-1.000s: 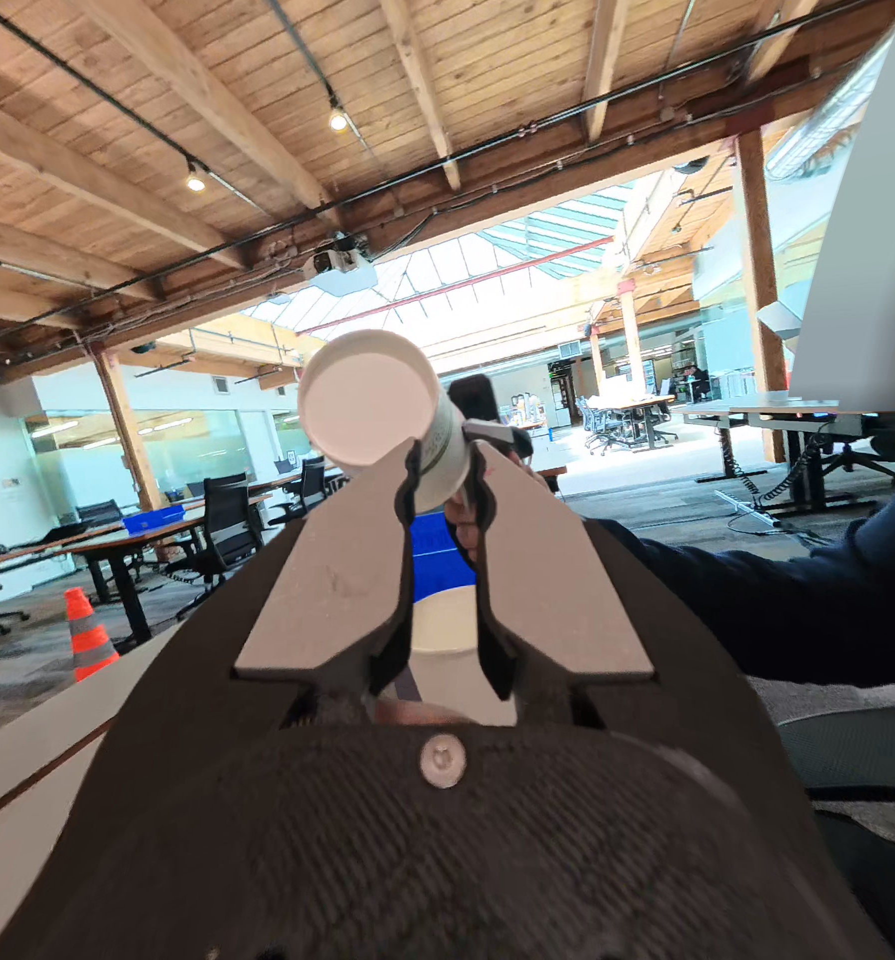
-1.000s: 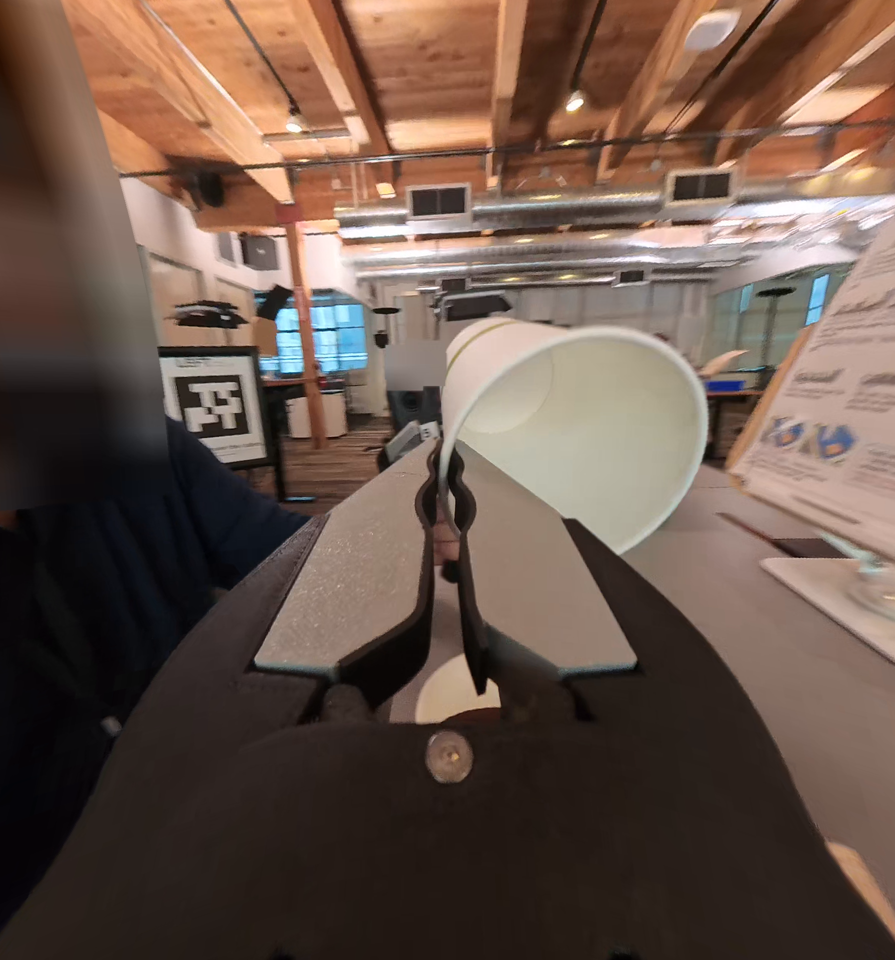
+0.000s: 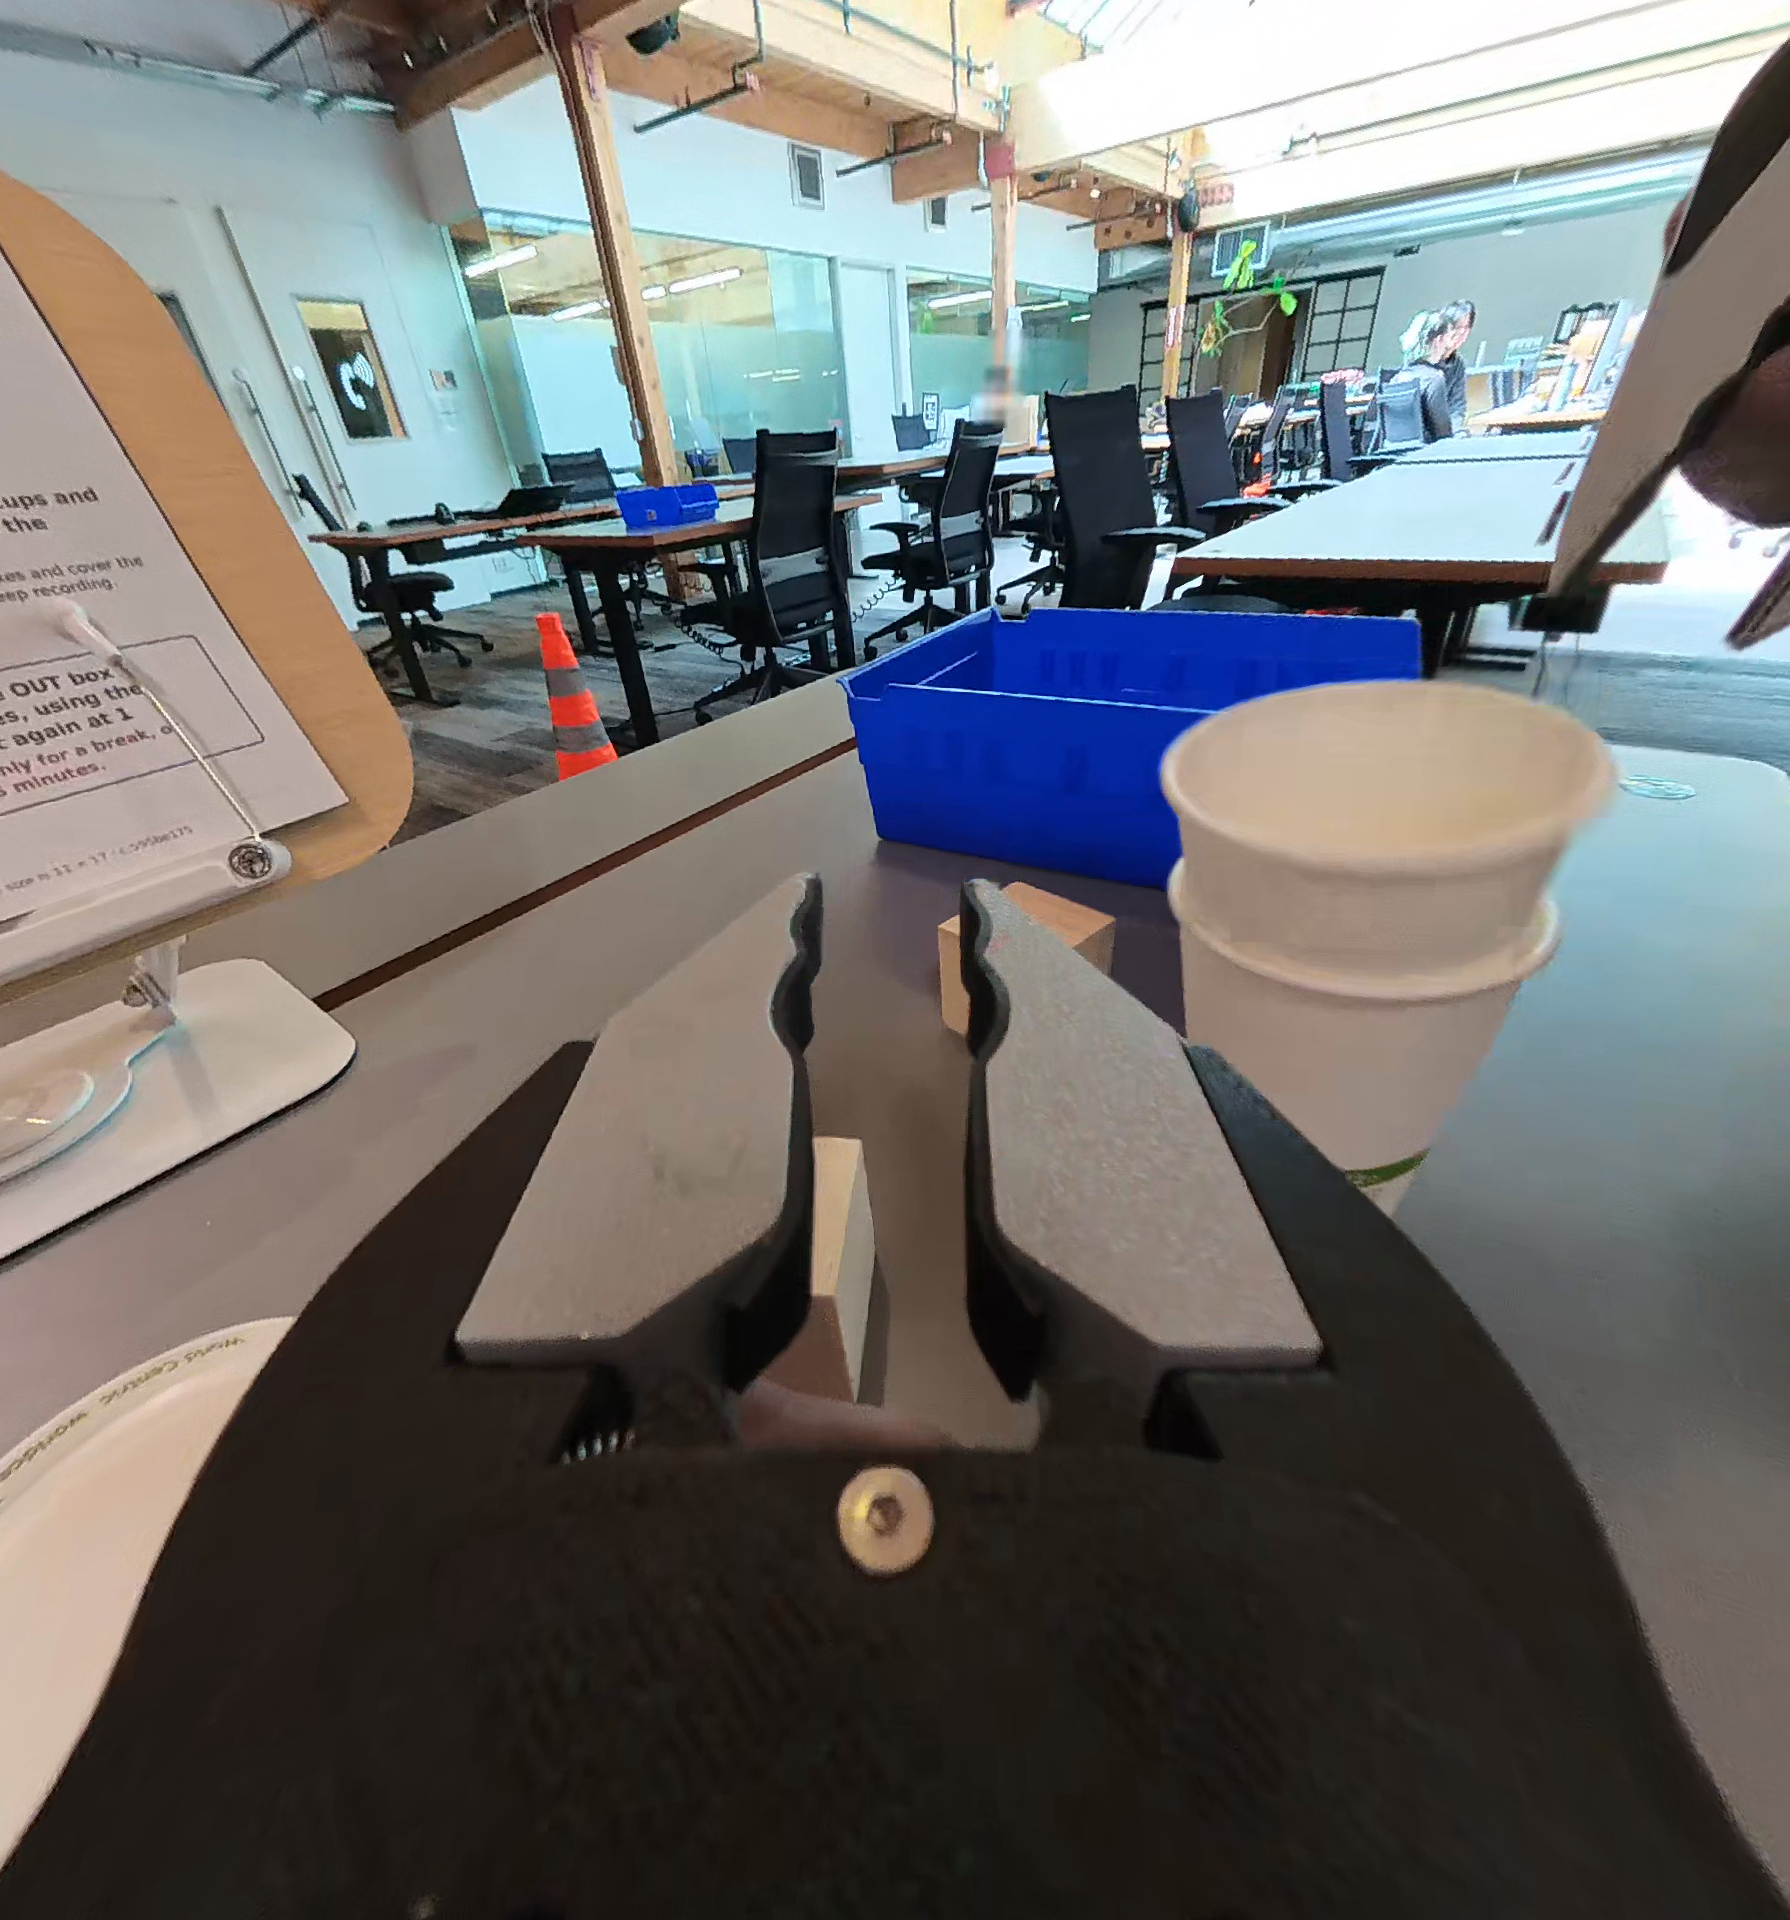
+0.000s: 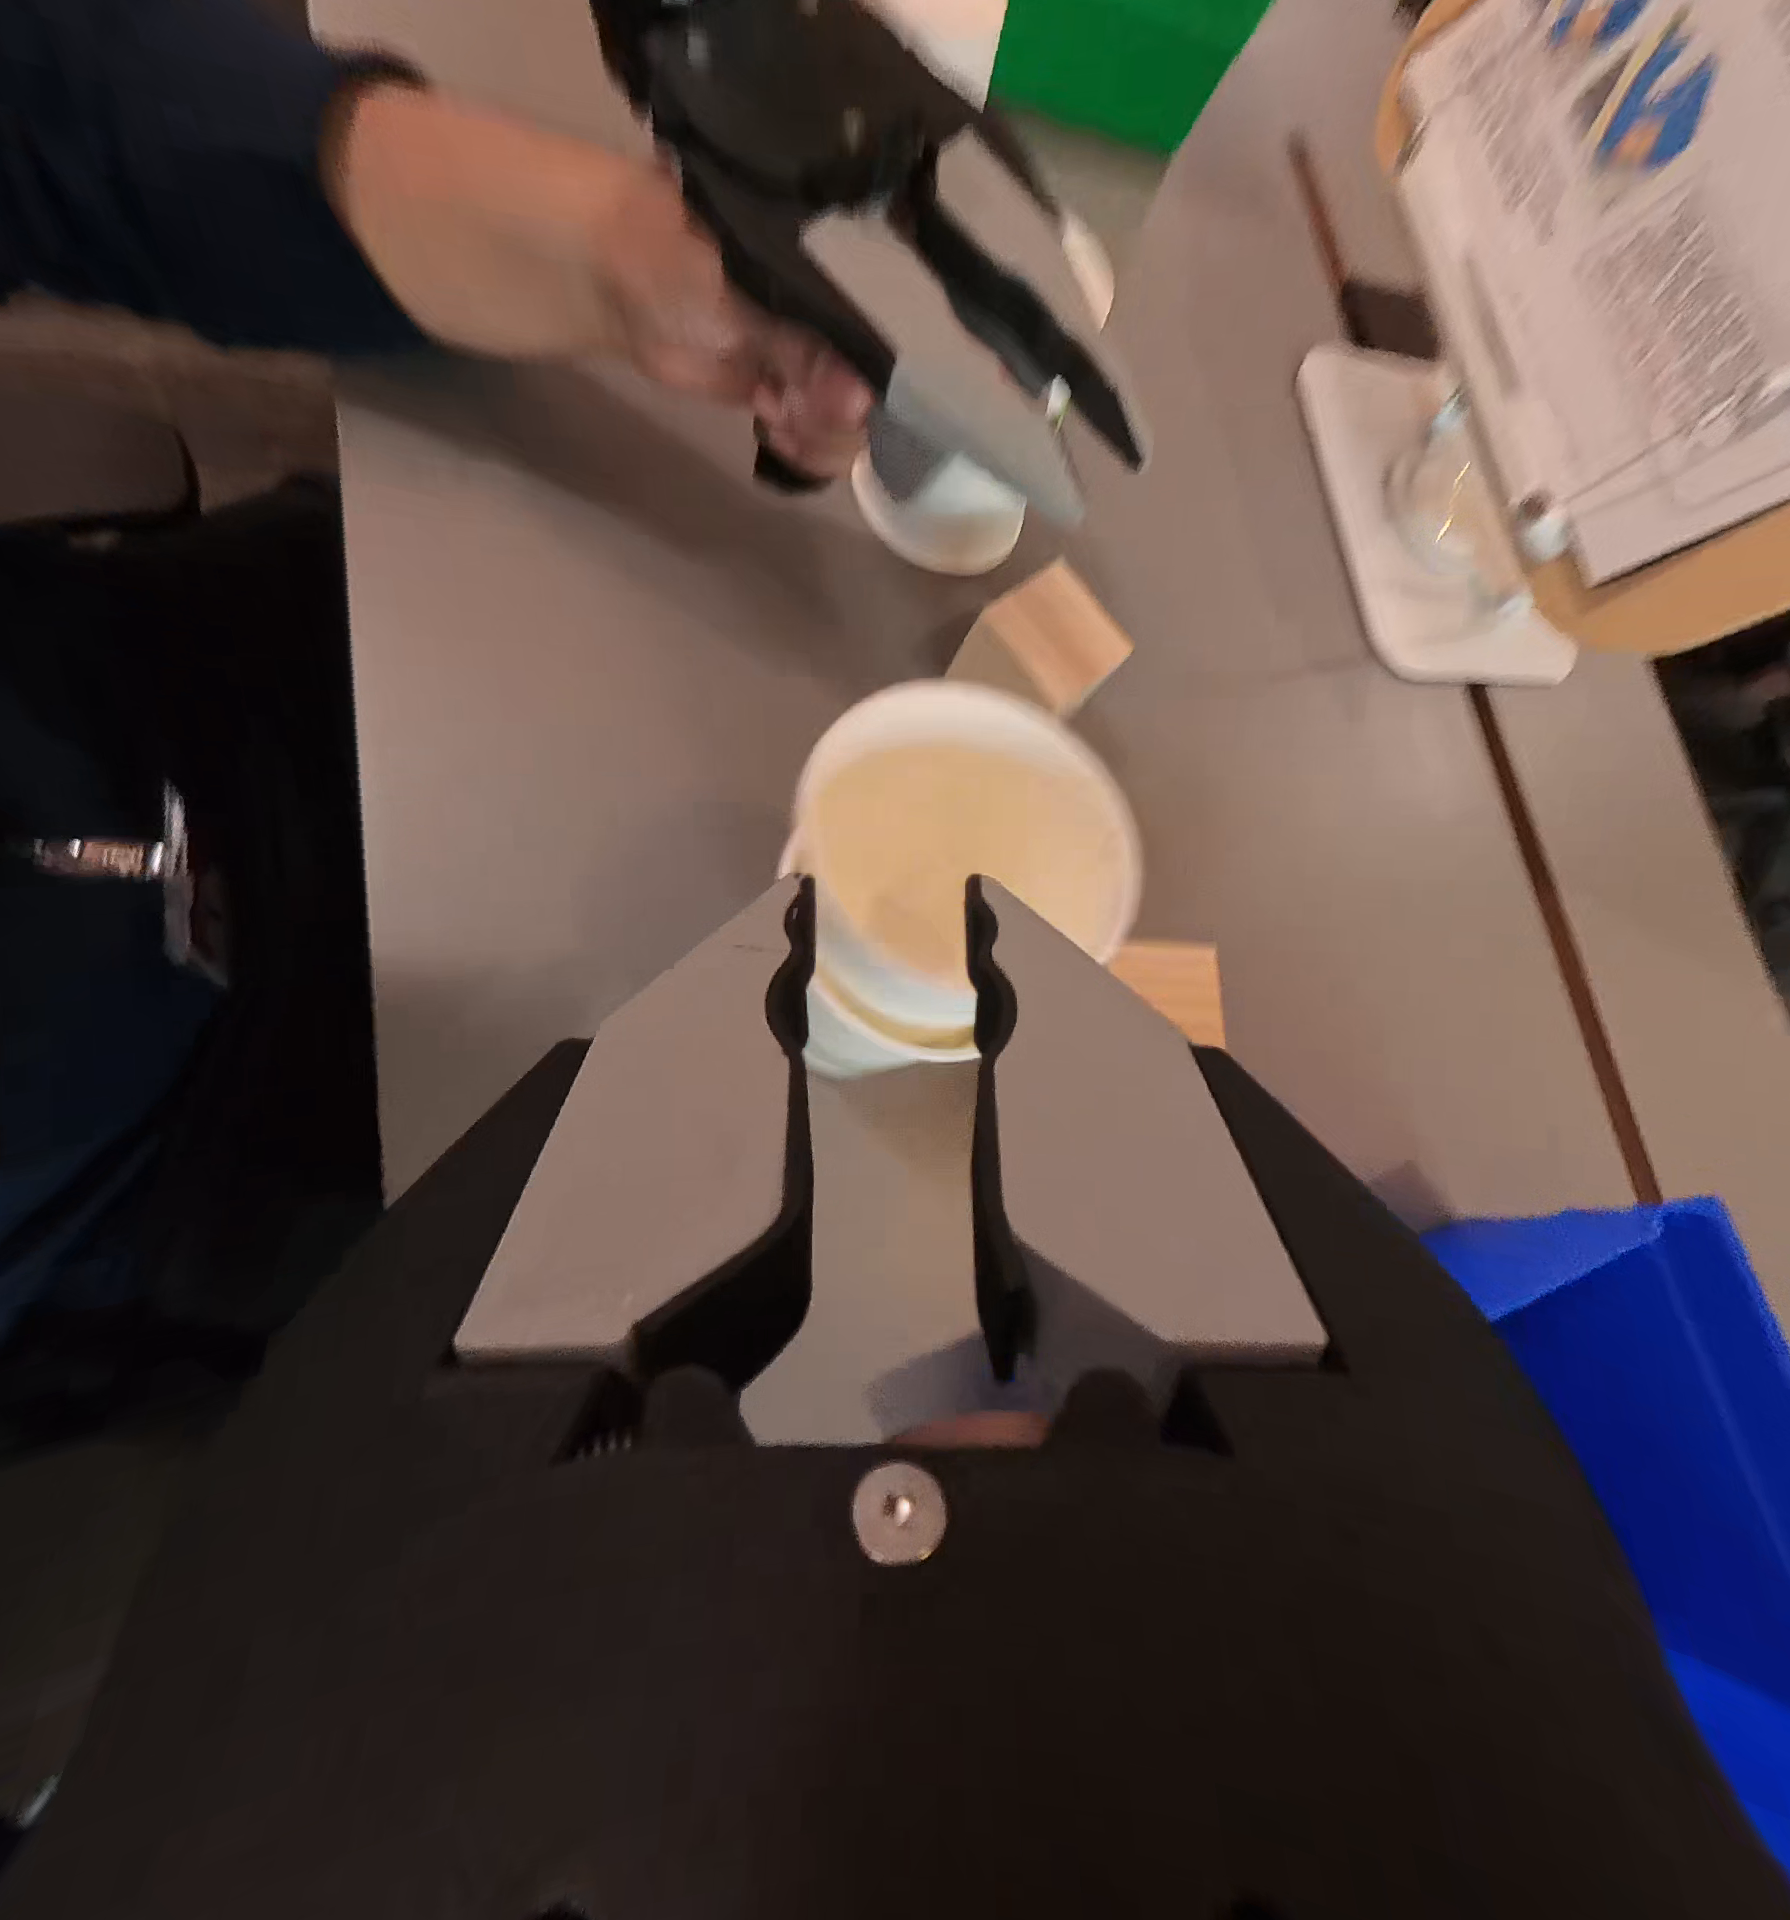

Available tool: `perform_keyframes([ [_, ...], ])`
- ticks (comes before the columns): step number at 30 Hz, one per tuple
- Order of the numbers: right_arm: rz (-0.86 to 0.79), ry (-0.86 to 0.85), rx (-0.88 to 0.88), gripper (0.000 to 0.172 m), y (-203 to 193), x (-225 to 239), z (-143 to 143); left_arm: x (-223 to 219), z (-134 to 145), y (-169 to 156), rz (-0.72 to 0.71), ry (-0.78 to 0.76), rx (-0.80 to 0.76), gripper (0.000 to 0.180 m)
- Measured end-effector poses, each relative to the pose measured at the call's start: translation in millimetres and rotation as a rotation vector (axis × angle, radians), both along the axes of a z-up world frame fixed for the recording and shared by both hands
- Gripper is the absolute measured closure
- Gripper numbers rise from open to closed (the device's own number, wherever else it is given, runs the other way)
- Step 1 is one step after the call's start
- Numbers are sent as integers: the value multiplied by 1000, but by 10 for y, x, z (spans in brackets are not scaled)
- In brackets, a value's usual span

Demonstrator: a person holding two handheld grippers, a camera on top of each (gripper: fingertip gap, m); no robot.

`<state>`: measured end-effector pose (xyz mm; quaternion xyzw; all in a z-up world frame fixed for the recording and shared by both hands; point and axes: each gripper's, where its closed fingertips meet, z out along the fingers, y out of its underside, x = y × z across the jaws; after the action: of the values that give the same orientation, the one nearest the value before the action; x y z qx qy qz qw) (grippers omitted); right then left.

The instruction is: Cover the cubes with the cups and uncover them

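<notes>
A: Risks first. State the largest.

B: The stacked cups [image 3: 1369, 935] stand mouth-up on the bench [image 3: 517, 997], one white paper cup nested in the other. The right gripper [image 4: 889, 935] hangs directly above the rim with its fingers apart and nothing held. In my judgement a descent with a sideways component would strike the rim and tip the stack over; the stack is light and tall.

A: Second risk?

B: Separation. A pinch on the top rim may lift both cups together if the nest is tight. That is a judgement only.

A: The left side?

B: The left gripper [image 3: 889, 935] sits low over the bench, fingers open, gripping nothing. A wooden cube [image 3: 1057, 935] stands beyond its tips at 1 o'clock, partly hidden by the right-hand finger. A nearer cube [image 3: 841, 1247] lies under the fingers towards 6 o'clock. A forward sweep could knock either cube out of position.

A: Containers and contents?

B: Largest: the blue bin [image 3: 1130, 727] at 12 o'clock in the left wrist view; no contents visible, floor mostly hidden. Next, the stacked cups: the top cup's interior shows nothing in it. A further white cup [image 4: 938, 509] sits under the left gripper at 12 o'clock in the right wrist view; contents cannot be determined.

A: Cubes covered?

B: None of the visible cubes.
</notes>
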<state>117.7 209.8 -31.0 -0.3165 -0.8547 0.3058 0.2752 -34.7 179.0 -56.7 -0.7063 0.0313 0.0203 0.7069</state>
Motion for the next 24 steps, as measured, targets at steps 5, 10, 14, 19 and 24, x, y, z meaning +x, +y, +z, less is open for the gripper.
perform_keyframes([
  [5, -36, 332, -258, 141, -34, -282, 291, -151, 11, -41, 85, 39, -24, 155],
  [10, -488, 597, -441, 126, 753, -719, 276, -390, 192, -198, 182, 23, 16, 153],
  [14, -731, 727, -424, 120, 1183, -838, 166, -662, 365, -408, 282, 3, 63, 152],
  [19, -783, 848, -387, 117, 1293, -767, 150, -527, 20, -413, 121, 69, -193, 152],
  [24, -759, 851, -507, 127, 1317, -660, 178, -566, -213, -485, 156, 158, -361, 150],
])
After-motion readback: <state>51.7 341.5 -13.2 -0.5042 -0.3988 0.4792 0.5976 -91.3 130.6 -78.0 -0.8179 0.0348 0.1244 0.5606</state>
